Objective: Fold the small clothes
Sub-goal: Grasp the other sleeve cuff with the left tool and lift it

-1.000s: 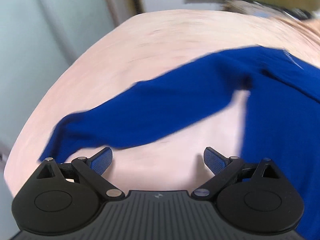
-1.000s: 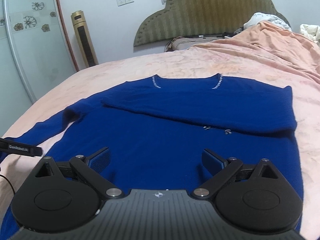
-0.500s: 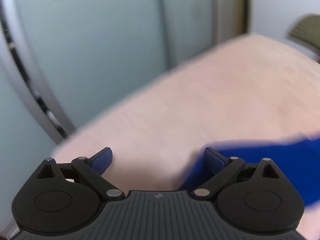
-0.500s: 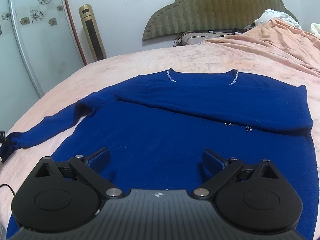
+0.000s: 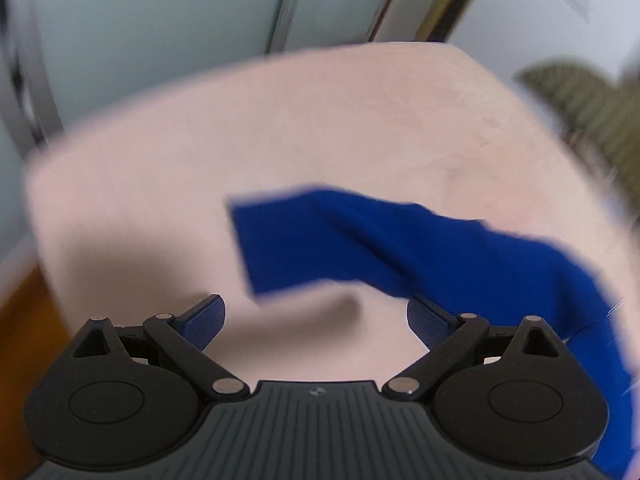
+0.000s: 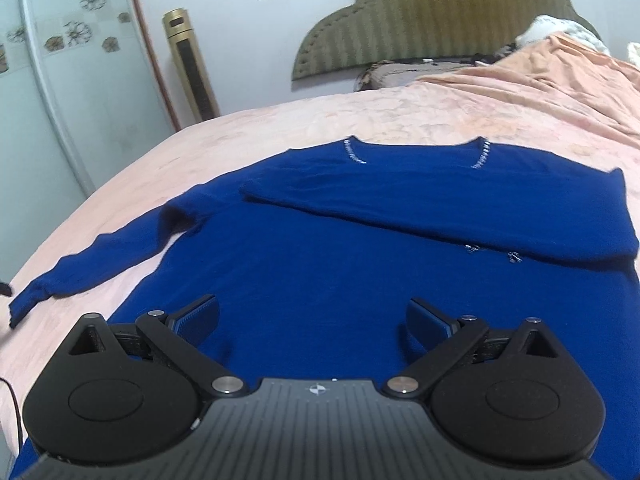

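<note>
Sweater: A deep blue knit sweater (image 6: 360, 264) is lying flat on a bed, its neckline pointing toward the far headboard and its hem at the near edge of the right wrist view.
Neckline: A band of small pale beads (image 6: 352, 151) is tracing each side of the rounded neck opening.
Right sleeve: It is lying folded across the chest (image 6: 440, 212), forming a long horizontal band with a soft rounded edge.
Left sleeve: It is stretching out to the left (image 6: 92, 264), ending in a squared cuff (image 5: 280, 248) on the bare bedding; the left wrist view is blurred.
Bedspread: A pale pink cover (image 6: 304, 120) with a faint mottled pattern is lying smooth beneath the sweater and rumpling at far right.
Headboard: A padded olive panel (image 6: 440, 16) with vertical ribs and a scalloped top is standing at the far end.
Left gripper: The left gripper (image 5: 316, 316) is hovering near the cuff, jaws spread wide, gripping nothing.
Right gripper: The right gripper (image 6: 312, 316) is hanging over the sweater's near part, jaws spread wide, empty.
</note>
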A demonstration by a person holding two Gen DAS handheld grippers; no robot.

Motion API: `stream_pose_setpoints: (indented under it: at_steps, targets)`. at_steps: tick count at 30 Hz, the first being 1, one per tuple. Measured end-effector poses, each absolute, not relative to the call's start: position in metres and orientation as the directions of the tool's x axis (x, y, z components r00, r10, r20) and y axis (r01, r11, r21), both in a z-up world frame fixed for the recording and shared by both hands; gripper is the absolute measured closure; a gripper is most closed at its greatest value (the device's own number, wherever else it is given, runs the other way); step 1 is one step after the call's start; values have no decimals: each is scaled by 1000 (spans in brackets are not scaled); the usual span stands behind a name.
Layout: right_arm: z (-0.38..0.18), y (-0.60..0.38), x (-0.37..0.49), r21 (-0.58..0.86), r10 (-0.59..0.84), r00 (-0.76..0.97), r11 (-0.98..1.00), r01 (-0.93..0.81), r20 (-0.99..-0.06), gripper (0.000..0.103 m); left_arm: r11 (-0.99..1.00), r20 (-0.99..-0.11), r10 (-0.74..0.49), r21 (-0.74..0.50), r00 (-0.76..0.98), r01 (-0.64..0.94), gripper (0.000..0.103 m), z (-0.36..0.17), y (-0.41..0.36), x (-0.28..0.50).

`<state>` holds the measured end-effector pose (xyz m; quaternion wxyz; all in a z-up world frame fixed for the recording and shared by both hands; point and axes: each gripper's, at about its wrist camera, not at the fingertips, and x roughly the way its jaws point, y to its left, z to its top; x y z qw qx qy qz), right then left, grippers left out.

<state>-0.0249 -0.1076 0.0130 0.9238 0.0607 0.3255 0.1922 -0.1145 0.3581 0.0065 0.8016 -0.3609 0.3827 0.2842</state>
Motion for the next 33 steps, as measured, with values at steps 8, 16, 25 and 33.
stream_pose_setpoints:
  at_steps: [8,16,25,33]
  targets:
    - [13,-125,-33,239,377,727,926,-292,-574,1,169,-671,199,-694,714,-700,6,-28,374,-132]
    - [-1,-144,-29,312,376,720,922,-229,-583,1,91,-718,202,-663,665,-743,95,-30,388,-116]
    - [-4,-144,-25,309,376,714,923,-230,-590,0,294,-662,567,-394,491,-871,97,21,378,-121]
    - [-2,-147,-26,304,371,718,925,-228,-589,1,607,-574,537,-246,618,-755,98,64,318,-49]
